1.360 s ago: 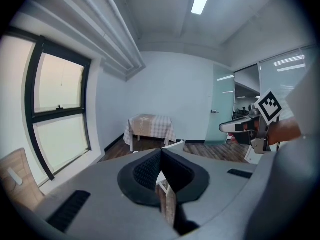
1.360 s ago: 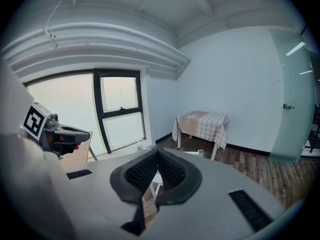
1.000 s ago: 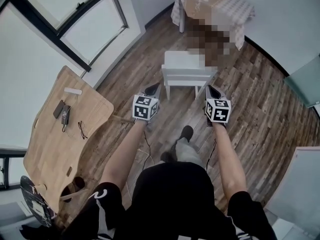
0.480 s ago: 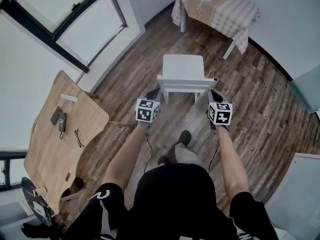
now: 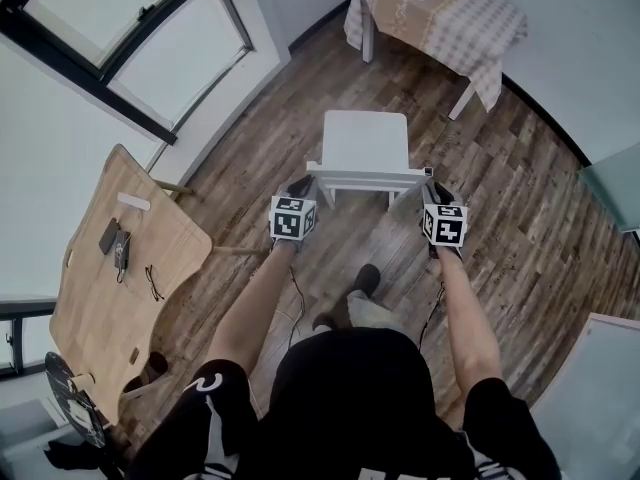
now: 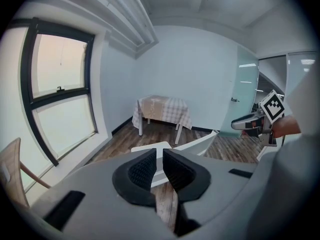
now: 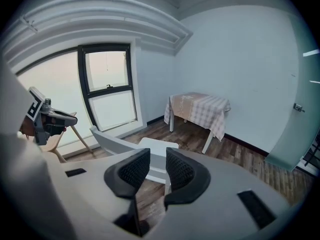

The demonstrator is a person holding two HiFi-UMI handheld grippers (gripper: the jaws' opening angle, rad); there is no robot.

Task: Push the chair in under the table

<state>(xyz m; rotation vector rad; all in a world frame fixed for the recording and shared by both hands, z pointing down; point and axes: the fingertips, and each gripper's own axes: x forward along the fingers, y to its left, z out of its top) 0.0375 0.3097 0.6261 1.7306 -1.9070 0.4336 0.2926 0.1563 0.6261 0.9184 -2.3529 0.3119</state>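
A white chair stands on the wood floor with its back rail towards me. Beyond it is the table under a checked cloth. My left gripper is at the rail's left end, its jaws shut with only a thin slit and nothing in them. At the rail's right end is my right gripper. Its jaws have just been opening and stand a little apart, with nothing between them. The chair shows just beyond them.
A light wooden desk with small items on it stands at the left under a large window. A glass door is at the right. My foot and a thin cable are on the floor behind the chair.
Both grippers have moved forward and down to the two ends of the chair's back rail. The chair and table sit nearer in view.
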